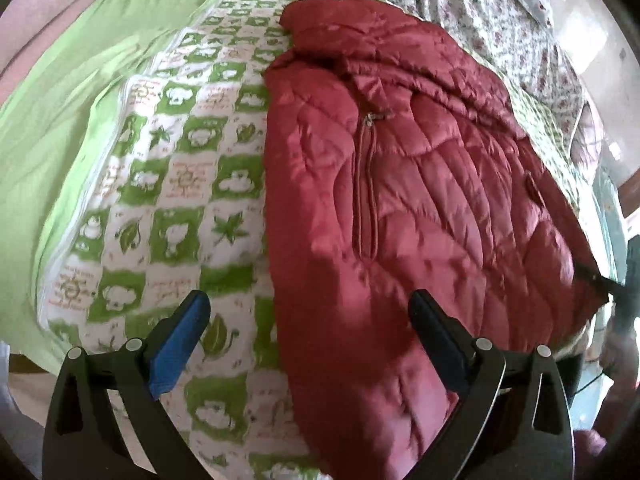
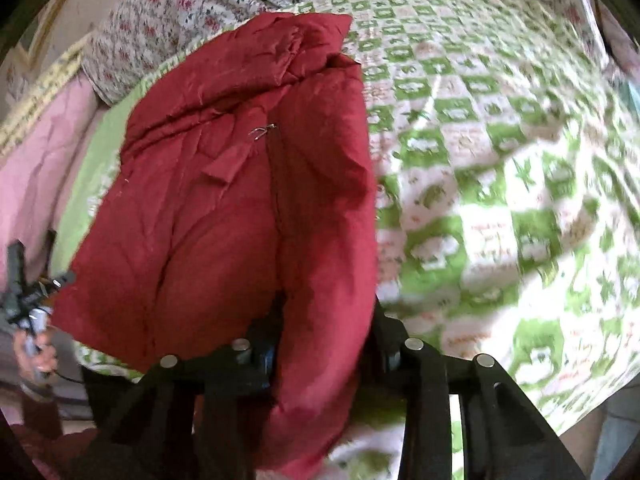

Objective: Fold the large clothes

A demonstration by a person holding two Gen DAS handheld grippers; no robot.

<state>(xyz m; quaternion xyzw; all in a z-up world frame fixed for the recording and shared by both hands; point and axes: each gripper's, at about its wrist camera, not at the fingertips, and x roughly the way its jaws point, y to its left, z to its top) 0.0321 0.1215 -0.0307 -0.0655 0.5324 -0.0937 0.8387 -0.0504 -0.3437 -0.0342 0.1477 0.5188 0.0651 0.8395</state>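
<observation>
Left hand-held gripper (image 1: 310, 312) spread wide over red puffer jacket (image 1: 400, 184) at 12 o'clock; right hand-held gripper (image 2: 324, 344), only in its own view, clamped on jacket hem.

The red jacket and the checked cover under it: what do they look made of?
Red jacket: likely thin synthetic shell, nylon or polyester, over padding; it has a slight sheen, puffy stitched quilting and a metal-looking zip pull. Checked cover: looks like matte woven cotton-type cloth with green printed squares; the fibre can't be confirmed.
</observation>
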